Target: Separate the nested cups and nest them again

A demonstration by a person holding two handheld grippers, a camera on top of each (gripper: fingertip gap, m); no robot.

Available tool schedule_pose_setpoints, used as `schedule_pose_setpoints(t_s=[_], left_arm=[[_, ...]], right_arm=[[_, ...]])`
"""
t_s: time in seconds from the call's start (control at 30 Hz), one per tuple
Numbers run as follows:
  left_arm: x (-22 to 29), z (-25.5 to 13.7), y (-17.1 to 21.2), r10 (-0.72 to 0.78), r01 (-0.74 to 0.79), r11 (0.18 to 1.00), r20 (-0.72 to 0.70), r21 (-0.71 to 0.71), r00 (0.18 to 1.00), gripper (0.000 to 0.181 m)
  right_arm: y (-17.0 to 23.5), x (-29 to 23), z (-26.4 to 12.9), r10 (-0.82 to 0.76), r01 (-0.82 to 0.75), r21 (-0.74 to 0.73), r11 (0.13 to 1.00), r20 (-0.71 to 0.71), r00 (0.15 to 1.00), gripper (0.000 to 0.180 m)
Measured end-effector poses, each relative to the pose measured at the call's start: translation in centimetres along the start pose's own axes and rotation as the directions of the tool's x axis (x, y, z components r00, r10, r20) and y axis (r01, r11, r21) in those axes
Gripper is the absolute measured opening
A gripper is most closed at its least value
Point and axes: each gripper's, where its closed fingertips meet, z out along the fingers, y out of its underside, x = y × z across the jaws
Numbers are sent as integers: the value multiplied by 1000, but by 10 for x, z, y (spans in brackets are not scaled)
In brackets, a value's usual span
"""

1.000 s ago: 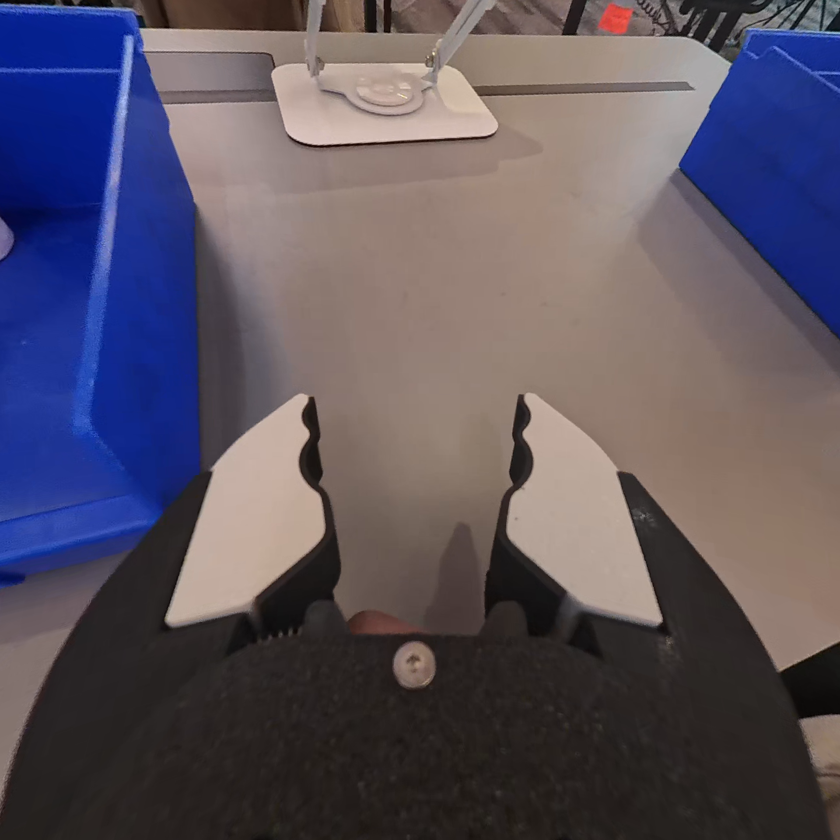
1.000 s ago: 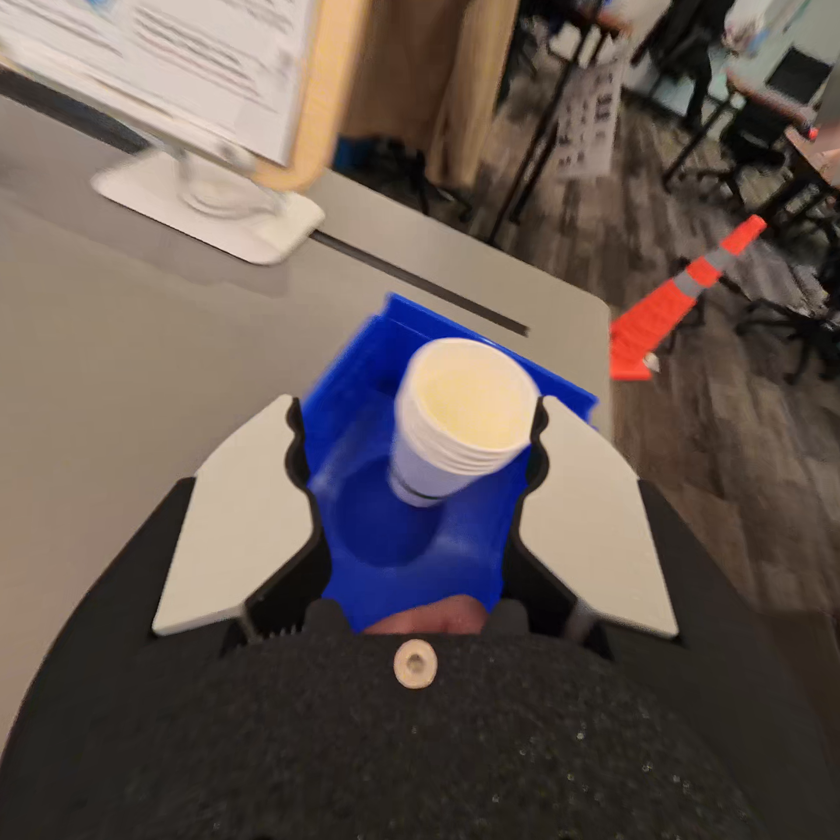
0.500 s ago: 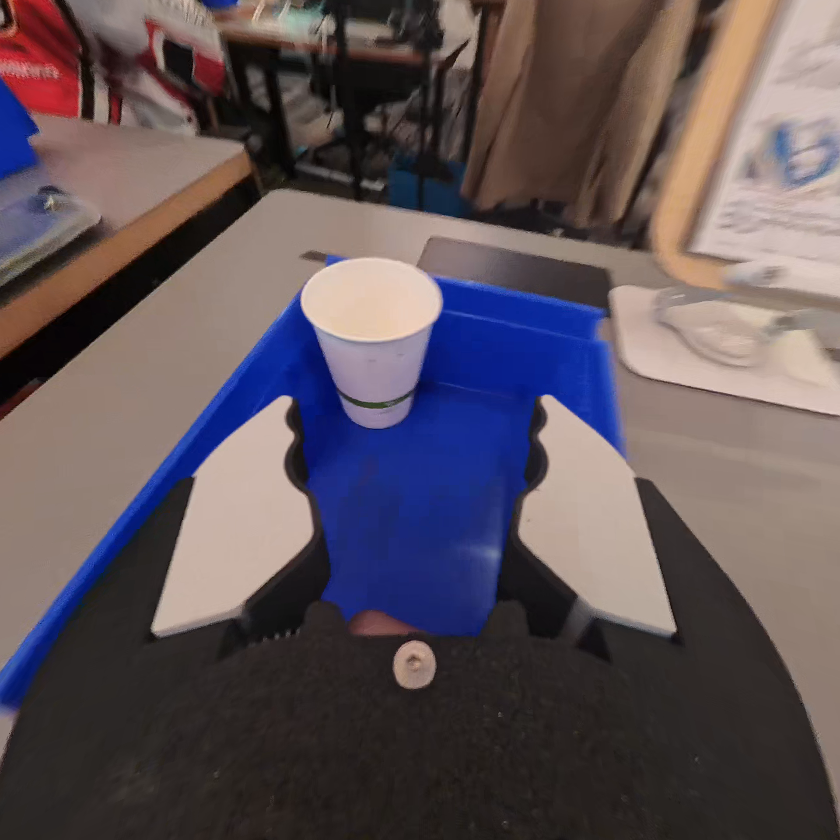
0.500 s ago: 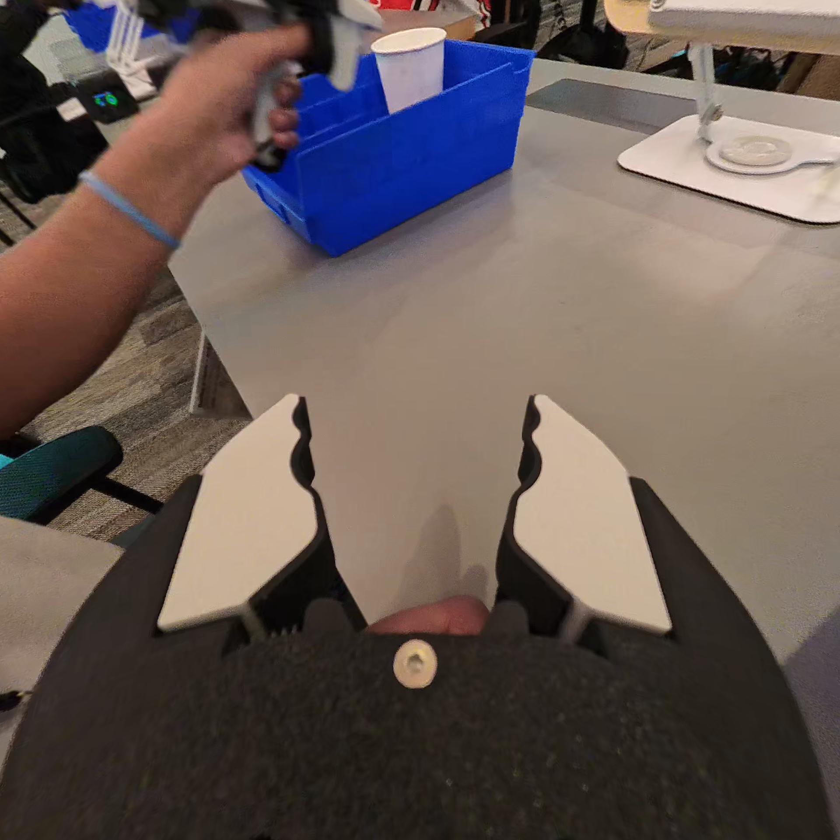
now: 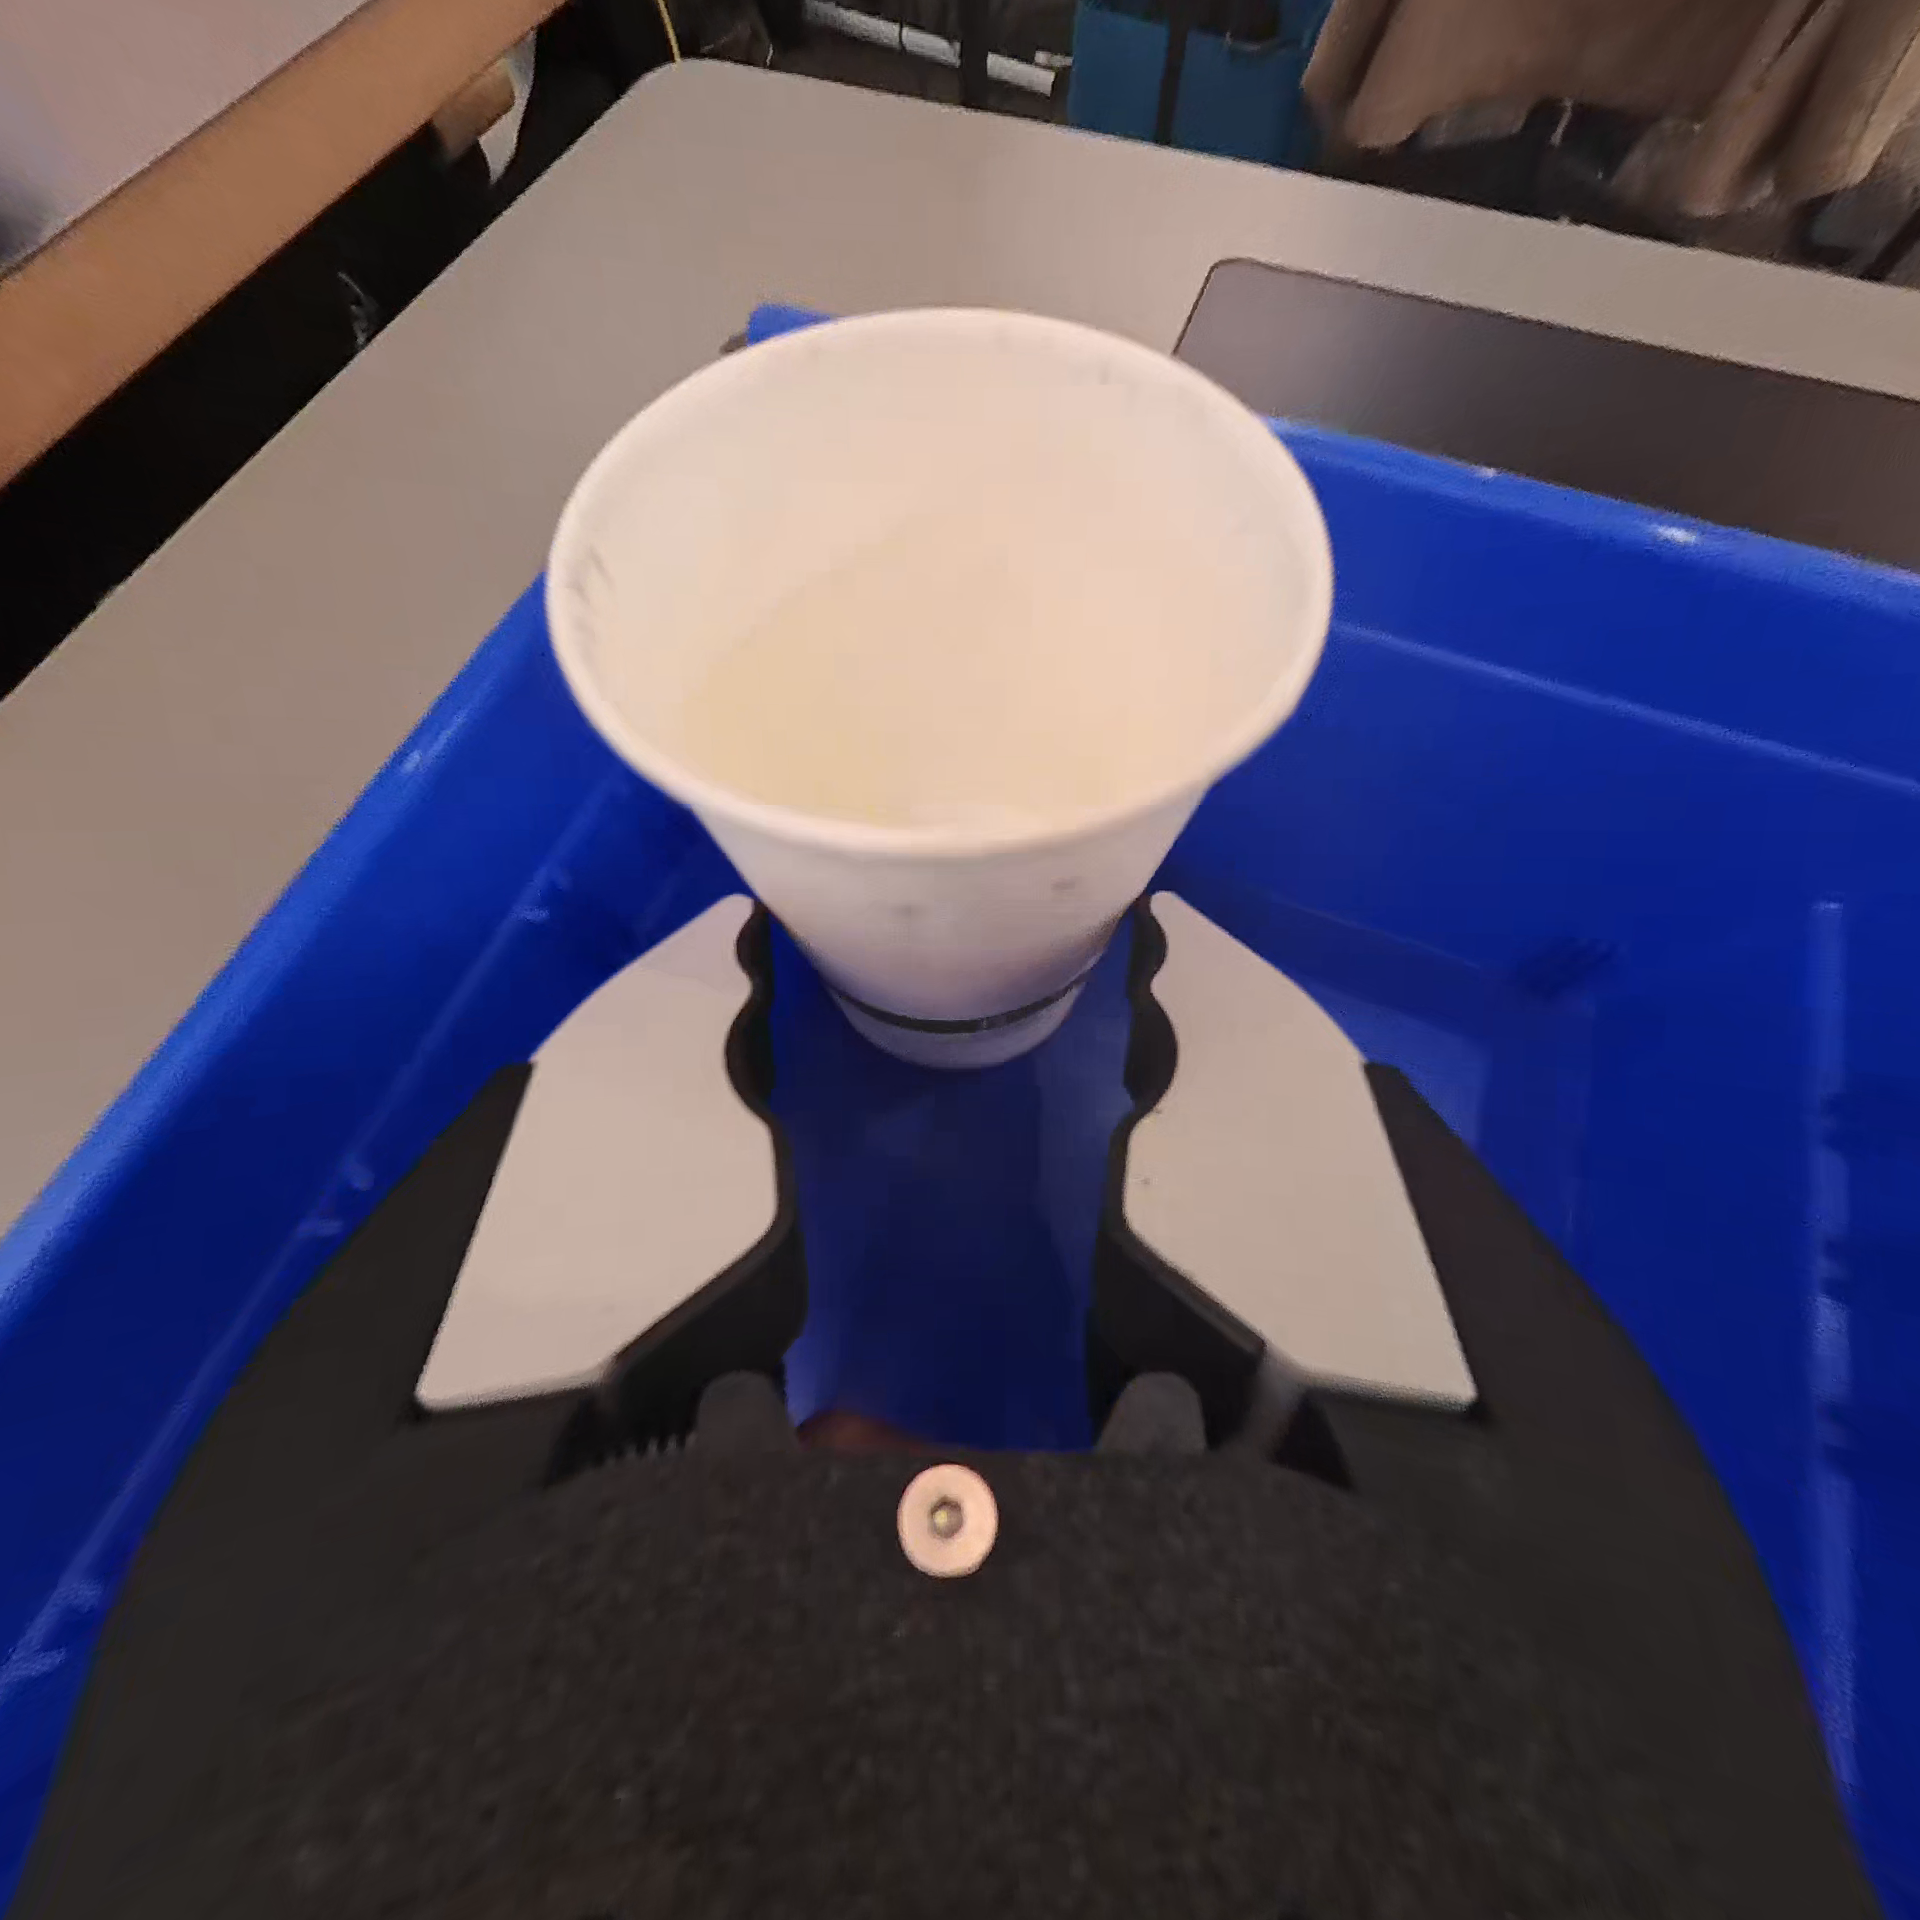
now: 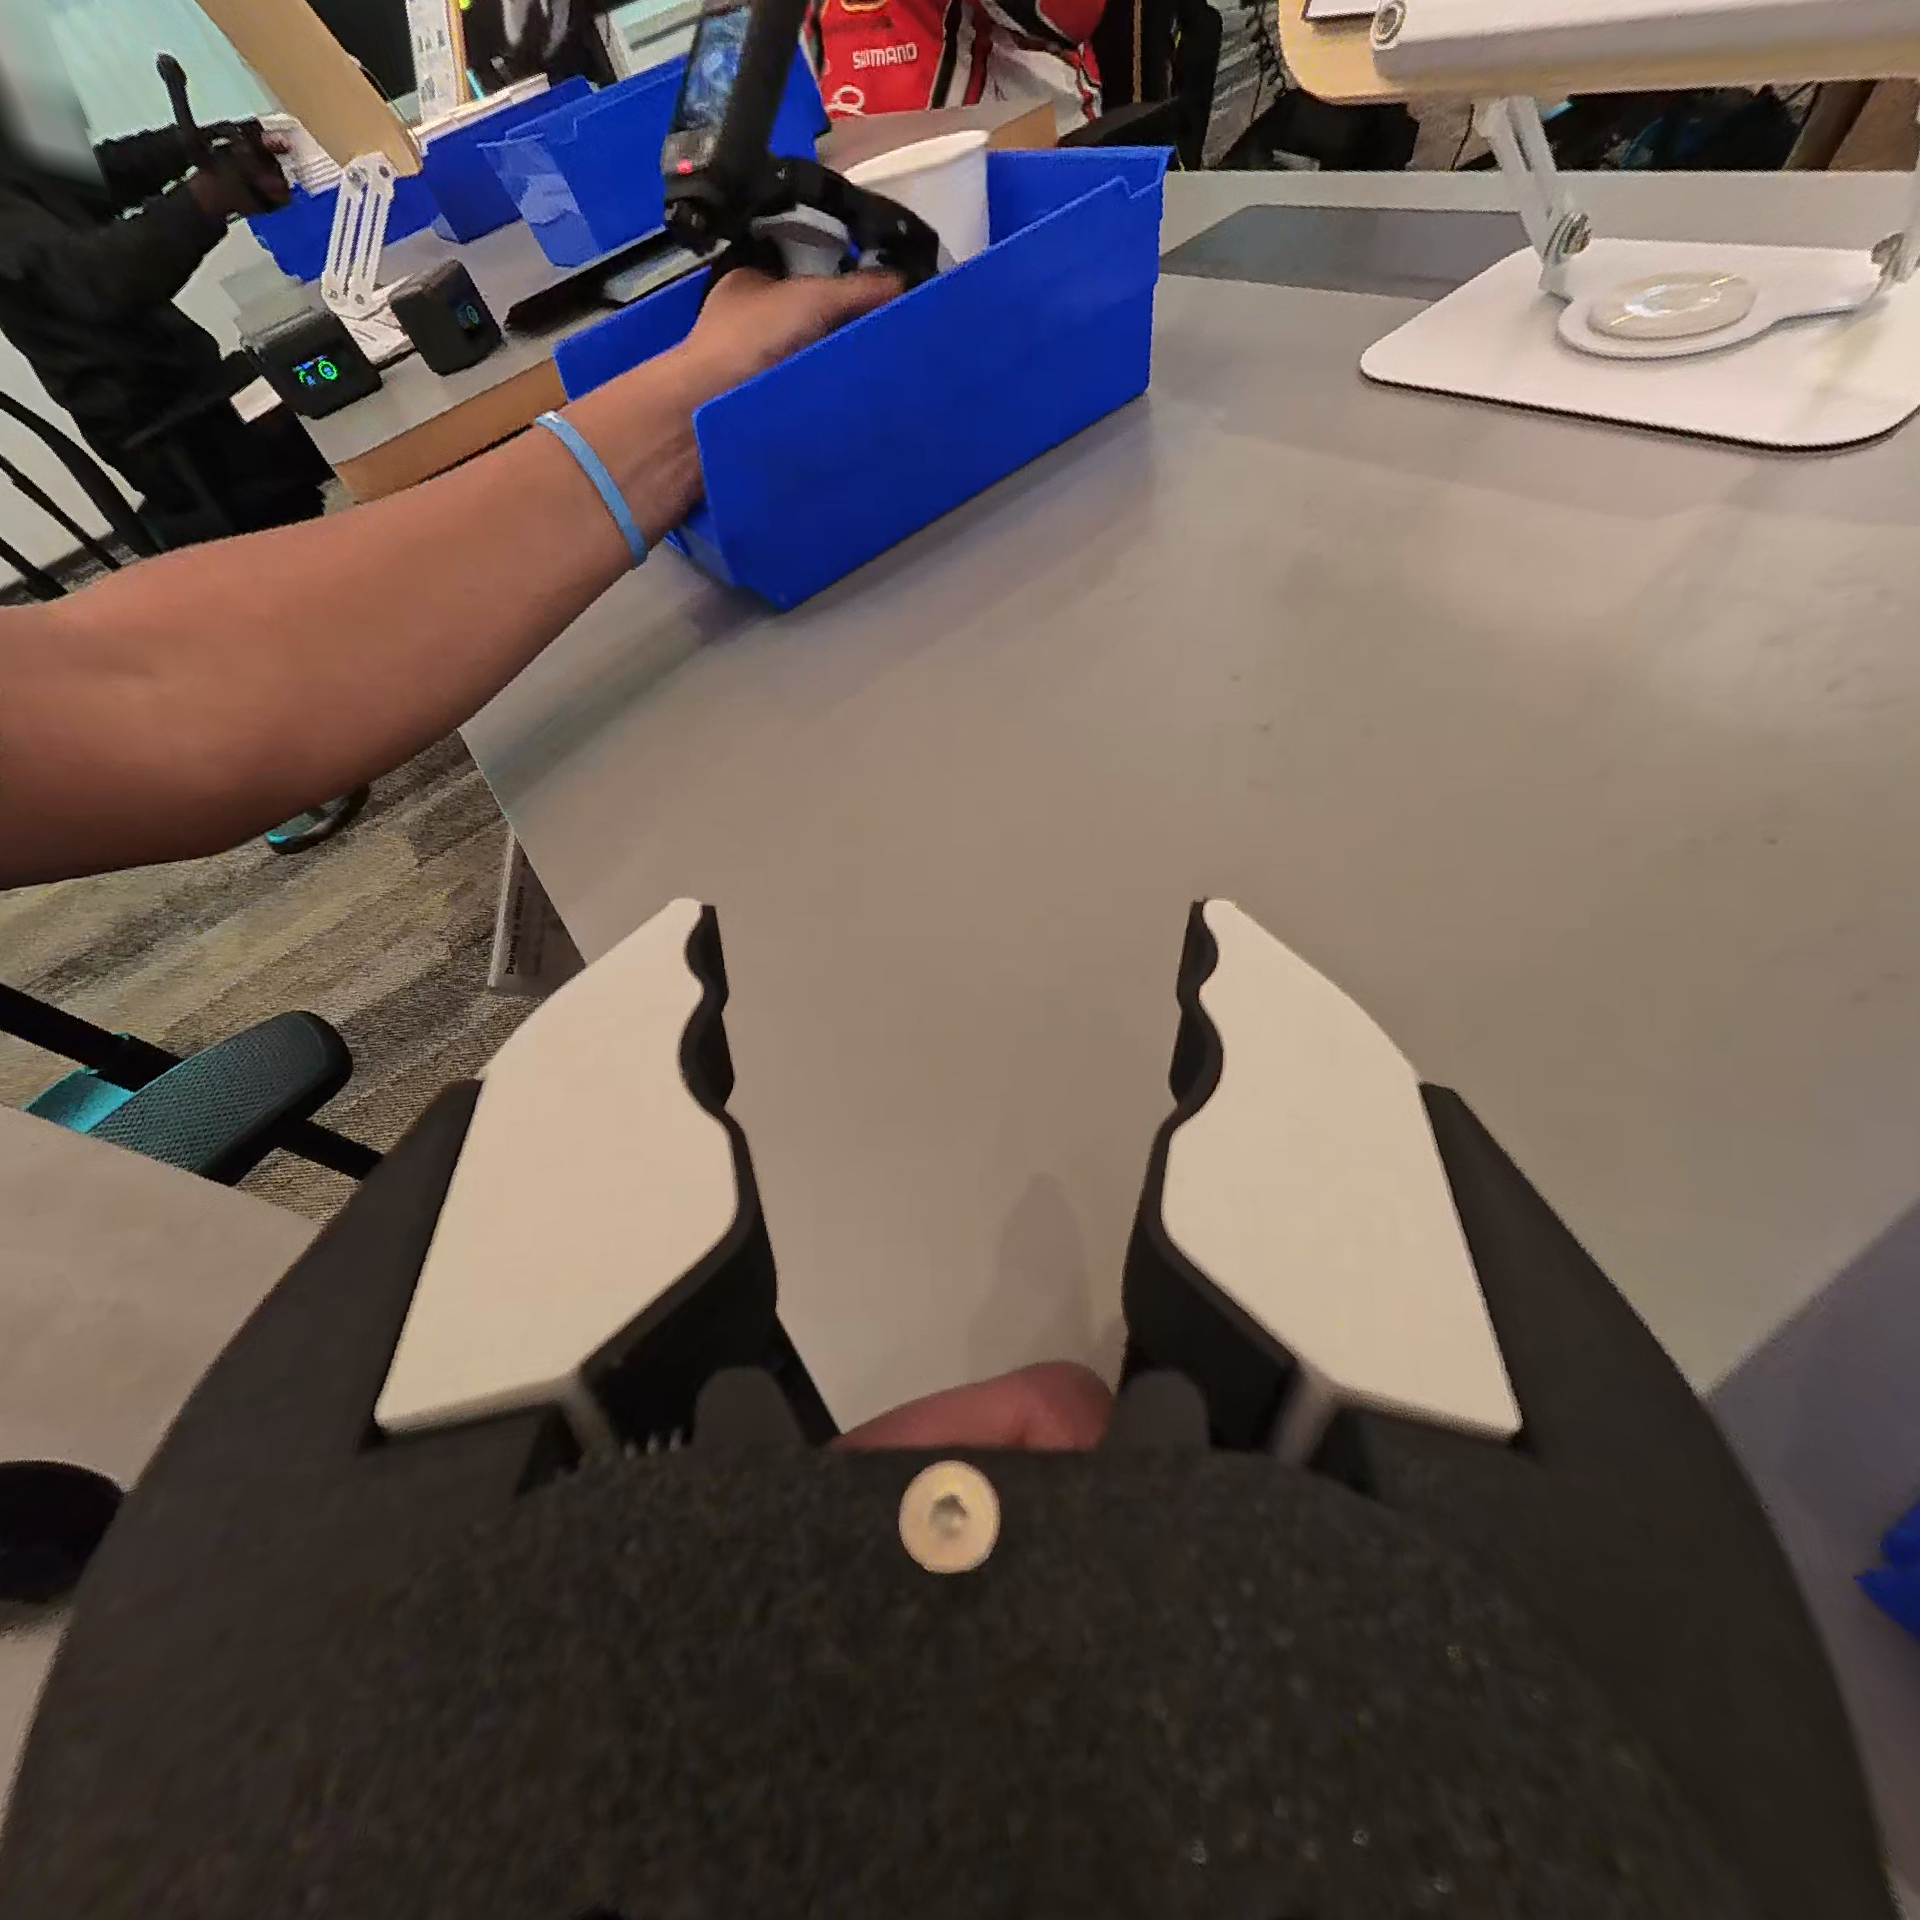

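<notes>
- Inside the blue plastic bin [image 5: 1558,831], toward its far end, stands a white paper cup [image 5: 940,665], upright, mouth up, with a thin dark band near its base. Only one rim shows in the left wrist view; whether other cups sit nested inside it I cannot tell, as the frame is motion-blurred.
- Left gripper [image 5: 945,997]: its white-faced, black-padded fingers flank the cup's lower body, one on each side. Jaws parted about as wide as the cup's base; a sliver of blue shows at each pad, so I judge it not yet clamped, though contact is too close to call.
- Low placement likely deliberate: the cup narrows toward the base, so the fingers fit there without spreading further, and the rim stays free for another cup to be pulled out or dropped in.
- From the right wrist view, the same cup [image 6: 925,192] rises above the bin wall [image 6: 914,416], with the person's forearm [image 6: 312,665] reaching in behind the left gripper [image 6: 831,244].
- Right gripper [image 6: 954,935]: jaws spread, nothing between them, held over the bare grey tabletop [image 6: 1351,727] well apart from the bin, probably waiting to take the other half of the work.
- White lamp base [image 6: 1662,343] sits at the table's far right, out of the way.
</notes>
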Motion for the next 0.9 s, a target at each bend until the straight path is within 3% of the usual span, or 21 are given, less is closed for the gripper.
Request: schedule_pose_setpoints(t_s=[0.33,0.47,0.57,0.63,0.77,0.9], left_arm=[[9,-15,-1,-3,6,1000,-101,25,995,64],[14,-77,-15,105,-76,985,-187,158,977,63],[28,-151,-23,218,-125,957,-369,260,903,63],[44,-206,-26,318,-154,926,-495,344,809,63],[107,-308,-1,472,-220,882,-769,418,431,63],[166,-362,39,547,-332,804,-833,493,87,63]], right_arm=[[-7,-6,0,-19,19,1,1000,35,999,82],[-14,7,-17,-78,78,-6,997,-13,997,80],[-32,29,-38,-169,169,-8,986,-72,983,80],[-51,38,-48,-218,218,-6,976,-52,975,81],[-96,30,-46,-352,348,50,936,166,921,89],[-129,7,-22,-458,488,19,873,378,804,95]])
